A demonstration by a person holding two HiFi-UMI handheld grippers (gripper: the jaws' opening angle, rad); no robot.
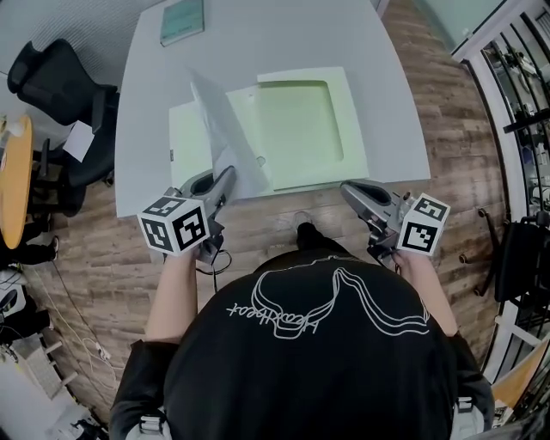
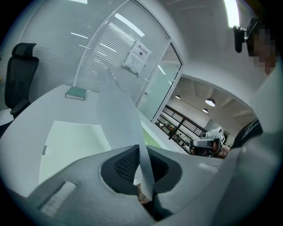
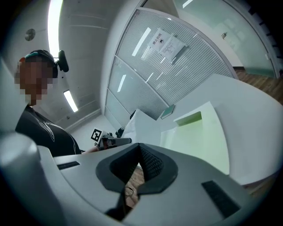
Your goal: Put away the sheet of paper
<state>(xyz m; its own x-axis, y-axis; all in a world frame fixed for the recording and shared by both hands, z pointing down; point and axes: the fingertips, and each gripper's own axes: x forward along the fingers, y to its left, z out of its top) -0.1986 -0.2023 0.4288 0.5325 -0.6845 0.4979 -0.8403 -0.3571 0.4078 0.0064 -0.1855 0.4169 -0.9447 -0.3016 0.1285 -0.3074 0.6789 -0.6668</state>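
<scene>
A white sheet of paper stands up on edge over the table's near left, pinched at its lower corner by my left gripper, which is shut on it. In the left gripper view the sheet rises from between the jaws of that gripper. Under and beyond it a pale green folder lies open on the white table. My right gripper hangs just off the table's front edge, right of the folder; its jaws are shut on nothing. From there the folder lies ahead.
A teal book lies at the table's far left corner. A black office chair and an orange round table stand to the left. Wooden floor surrounds the table, and a black railing runs along the right.
</scene>
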